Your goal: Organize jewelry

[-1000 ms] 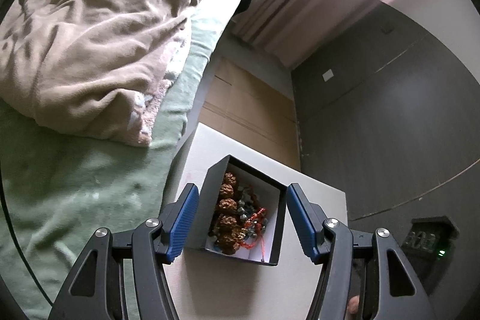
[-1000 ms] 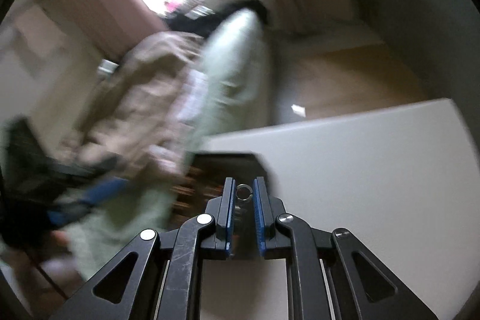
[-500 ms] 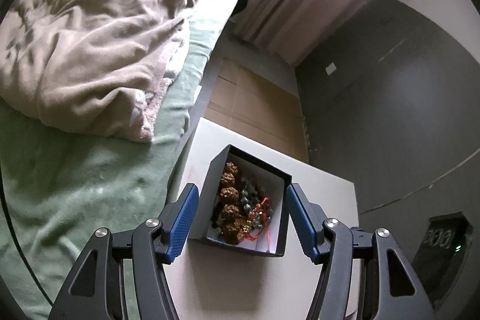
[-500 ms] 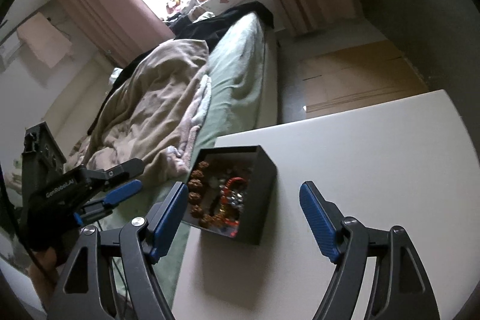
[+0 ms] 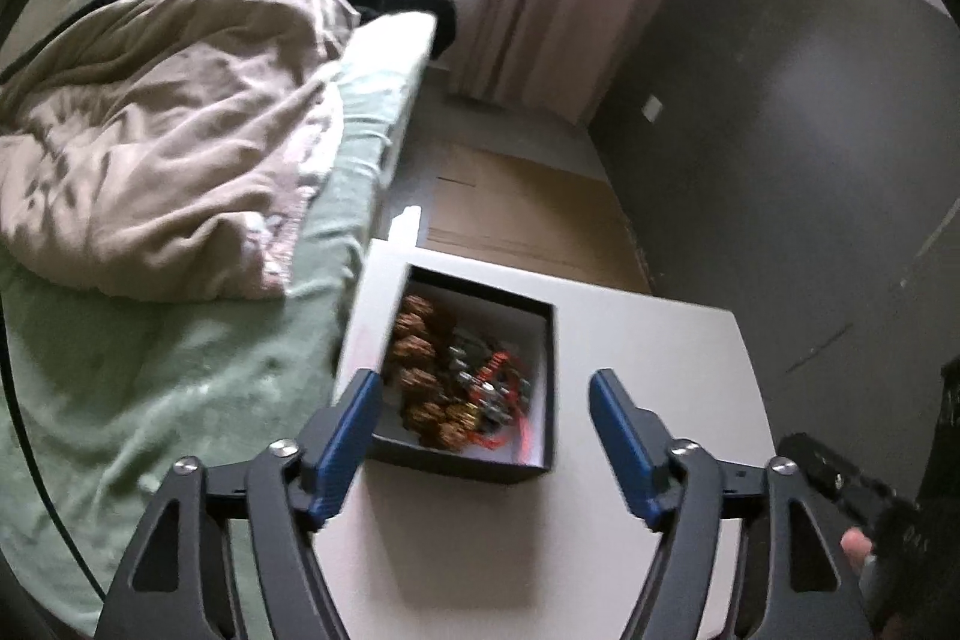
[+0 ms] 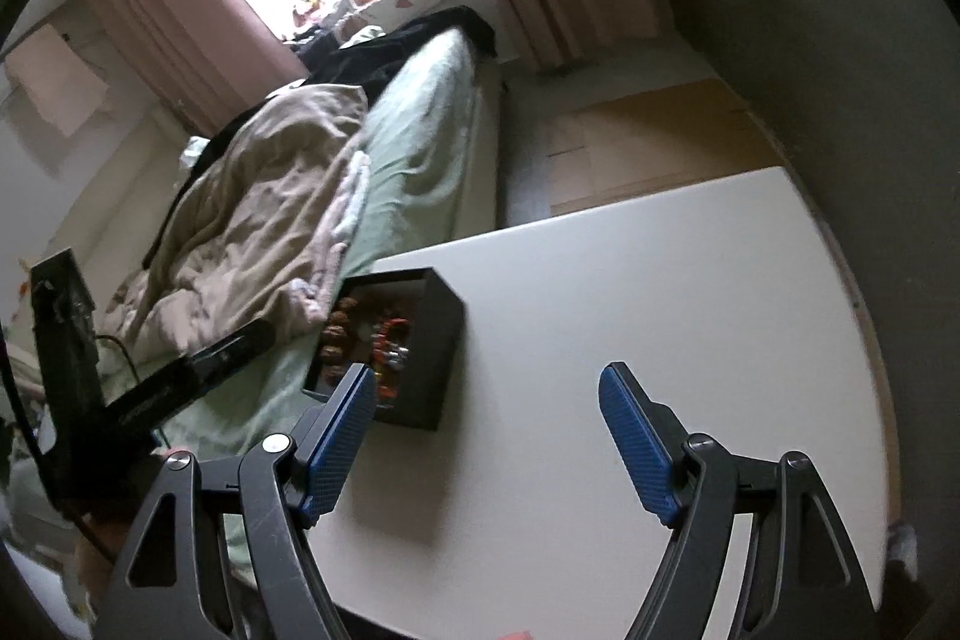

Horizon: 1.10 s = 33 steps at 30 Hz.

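A black open box (image 5: 462, 460) stands near the left edge of a white table (image 5: 648, 358). It holds tangled jewelry (image 5: 456, 382): brown bead strands, red cord and small metal pieces. My left gripper (image 5: 483, 382) hovers just short of the box. Its jaws are opening, and the blue pads (image 5: 348, 430) stand wider than the box without touching it. In the right wrist view the box (image 6: 441, 340) lies ahead on the left. My right gripper (image 6: 486, 379) is open over bare table (image 6: 630, 280), with nothing between its fingers.
A bed with a green sheet (image 5: 150, 370) and a crumpled beige blanket (image 5: 156, 118) adjoins the table's left side. A dark wall (image 5: 780, 160) rises on the right, with flat cardboard (image 5: 528, 208) on the floor beyond. A fingertip (image 5: 855, 541) shows at the lower right.
The right gripper, shut on a small metal ring a second ago, has opened and the ring is gone from it. The left jaws have spread wider. Both grippers have drawn back from the box.
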Each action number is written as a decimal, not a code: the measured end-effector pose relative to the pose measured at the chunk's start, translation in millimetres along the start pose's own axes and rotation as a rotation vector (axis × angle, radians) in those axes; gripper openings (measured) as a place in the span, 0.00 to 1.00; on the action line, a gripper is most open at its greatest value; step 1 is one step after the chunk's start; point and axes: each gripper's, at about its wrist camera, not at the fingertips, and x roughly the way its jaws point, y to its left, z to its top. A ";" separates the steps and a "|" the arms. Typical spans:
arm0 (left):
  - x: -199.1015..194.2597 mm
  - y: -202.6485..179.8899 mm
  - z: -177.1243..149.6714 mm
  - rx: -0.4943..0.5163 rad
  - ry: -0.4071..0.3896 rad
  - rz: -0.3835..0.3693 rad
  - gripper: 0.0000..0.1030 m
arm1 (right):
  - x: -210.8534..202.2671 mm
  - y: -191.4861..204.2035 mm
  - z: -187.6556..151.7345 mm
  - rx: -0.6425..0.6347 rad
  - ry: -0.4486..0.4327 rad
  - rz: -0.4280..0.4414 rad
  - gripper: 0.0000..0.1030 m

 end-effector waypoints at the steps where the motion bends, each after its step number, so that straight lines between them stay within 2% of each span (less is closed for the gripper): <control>1: 0.3 -4.7 -2.0 0.012 0.003 -0.003 0.78 | -1.5 -3.1 0.1 0.006 0.002 -0.010 0.75; 6: -4.8 -21.0 -11.3 0.074 0.002 0.027 0.84 | -13.0 -15.7 1.2 0.014 -0.013 -0.048 0.77; 10: -15.0 -35.2 -21.0 0.128 -0.047 0.055 1.00 | -18.5 -22.8 1.4 0.027 -0.015 -0.040 0.99; 16: -6.6 -47.4 -31.7 0.173 -0.024 0.070 1.00 | -11.5 -38.5 -2.5 0.039 0.019 -0.096 0.99; 23: -9.3 -53.1 -33.0 0.202 -0.040 0.053 1.00 | -16.6 -49.5 -3.4 0.041 0.000 -0.126 1.00; 33: -20.7 -57.0 -27.1 0.235 -0.085 0.058 1.00 | -28.0 -48.1 -0.7 0.029 -0.052 -0.092 1.00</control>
